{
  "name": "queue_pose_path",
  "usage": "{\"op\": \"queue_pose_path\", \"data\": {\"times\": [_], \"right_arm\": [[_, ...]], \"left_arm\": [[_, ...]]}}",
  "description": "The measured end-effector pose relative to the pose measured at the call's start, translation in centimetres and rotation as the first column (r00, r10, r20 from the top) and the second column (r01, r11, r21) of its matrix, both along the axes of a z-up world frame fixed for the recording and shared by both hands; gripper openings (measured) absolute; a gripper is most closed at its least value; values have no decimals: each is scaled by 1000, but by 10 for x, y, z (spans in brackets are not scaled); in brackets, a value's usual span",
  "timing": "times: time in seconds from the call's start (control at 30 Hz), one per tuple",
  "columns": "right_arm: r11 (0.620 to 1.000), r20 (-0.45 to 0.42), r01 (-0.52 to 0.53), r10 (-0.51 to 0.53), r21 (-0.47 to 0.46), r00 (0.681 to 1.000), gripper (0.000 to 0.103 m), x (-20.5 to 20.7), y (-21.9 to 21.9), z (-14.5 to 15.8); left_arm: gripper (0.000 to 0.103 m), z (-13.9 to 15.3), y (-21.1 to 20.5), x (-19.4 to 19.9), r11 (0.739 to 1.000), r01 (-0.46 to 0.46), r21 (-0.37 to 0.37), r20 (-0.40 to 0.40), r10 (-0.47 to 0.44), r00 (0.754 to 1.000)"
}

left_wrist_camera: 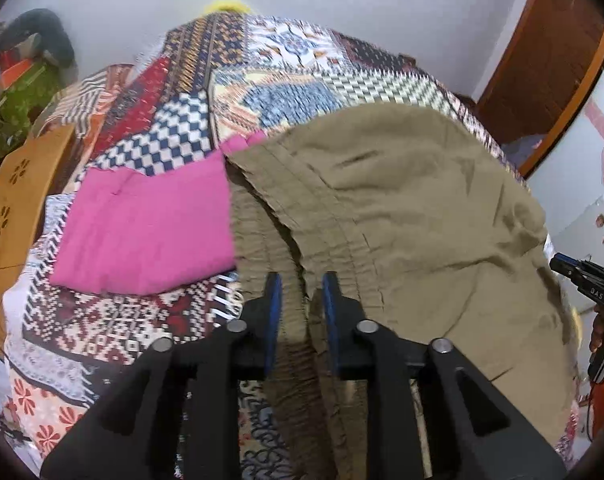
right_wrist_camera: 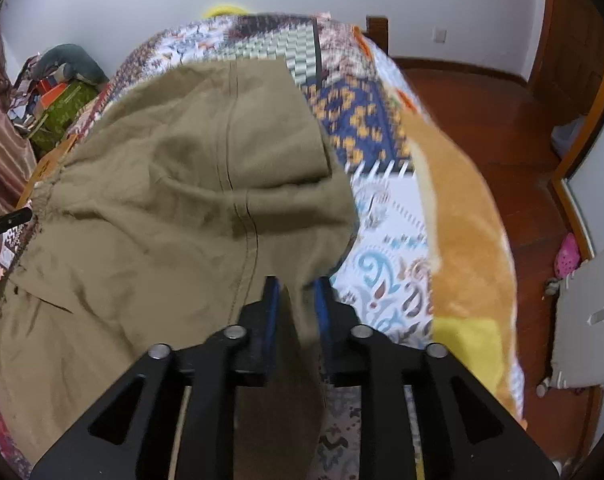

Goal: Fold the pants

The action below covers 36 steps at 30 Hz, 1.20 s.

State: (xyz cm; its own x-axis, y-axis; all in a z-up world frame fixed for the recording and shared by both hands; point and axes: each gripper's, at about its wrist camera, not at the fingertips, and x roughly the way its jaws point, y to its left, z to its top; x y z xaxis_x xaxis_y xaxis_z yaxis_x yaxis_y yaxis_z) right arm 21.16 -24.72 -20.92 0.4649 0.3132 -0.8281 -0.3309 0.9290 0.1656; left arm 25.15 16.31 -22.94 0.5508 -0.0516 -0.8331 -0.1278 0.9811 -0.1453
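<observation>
Pants (left_wrist_camera: 402, 208) pass between both claws' fingers

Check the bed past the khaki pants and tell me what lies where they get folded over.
A folded pink cloth lies on the patterned bedspread, touching the khaki pants at their waistband side. Both tools already pinch the pants: left tool, right tool. Beyond the pants, nothing visible blocks.

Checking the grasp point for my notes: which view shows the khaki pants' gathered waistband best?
The left wrist view: the pants show their ribbed waistband running down into the left claw. The right wrist view shows only a small gathered bit at its left edge.
</observation>
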Motion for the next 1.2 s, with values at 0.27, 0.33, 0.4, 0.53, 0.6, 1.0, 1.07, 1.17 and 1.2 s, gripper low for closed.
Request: {"op": "queue_pose_path", "data": {"times": [0.27, 0.33, 0.4, 0.53, 0.6, 1.0, 1.07, 1.17, 1.2], "right_arm": [[1000, 121, -4, 1, 23, 993, 38, 29, 9, 32], [1000, 129, -8, 5, 19, 992, 38, 42, 16, 31], [1000, 129, -15, 14, 8, 992, 39, 52, 22, 26], [1000, 101, -15, 15, 5, 995, 51, 66, 29, 9], [999, 60, -16, 14, 33, 998, 51, 73, 29, -2], [1000, 83, -22, 20, 21, 996, 6, 69, 29, -9], [1000, 97, -29, 28, 1, 995, 5, 65, 28, -8], [999, 113, -39, 43, -37, 993, 4, 57, 27, -7], [998, 117, -40, 45, -45, 992, 4, 55, 27, -7]], "left_arm": [[33, 6, 16, 23, 999, -26, -43, 16, 27, 1000], [33, -2, 16, 32, 998, -29, -59, -9, 29, 1000], [33, -14, 16, 43, 998, -47, -47, -42, 45, 998], [35, -25, 16, 53, 996, -44, -81, -39, 41, 998], [35, -27, 15, 57, 996, -32, -86, -35, 30, 999], [17, -15, -1, 60, 999, 35, -6, 13, -35, 999], [10, -8, -7, 58, 998, 49, 32, 34, -50, 998], [3, 1, -13, 59, 995, 53, 86, 55, -57, 997], [1, 1, -13, 60, 993, 46, 109, 52, -52, 997]]}}
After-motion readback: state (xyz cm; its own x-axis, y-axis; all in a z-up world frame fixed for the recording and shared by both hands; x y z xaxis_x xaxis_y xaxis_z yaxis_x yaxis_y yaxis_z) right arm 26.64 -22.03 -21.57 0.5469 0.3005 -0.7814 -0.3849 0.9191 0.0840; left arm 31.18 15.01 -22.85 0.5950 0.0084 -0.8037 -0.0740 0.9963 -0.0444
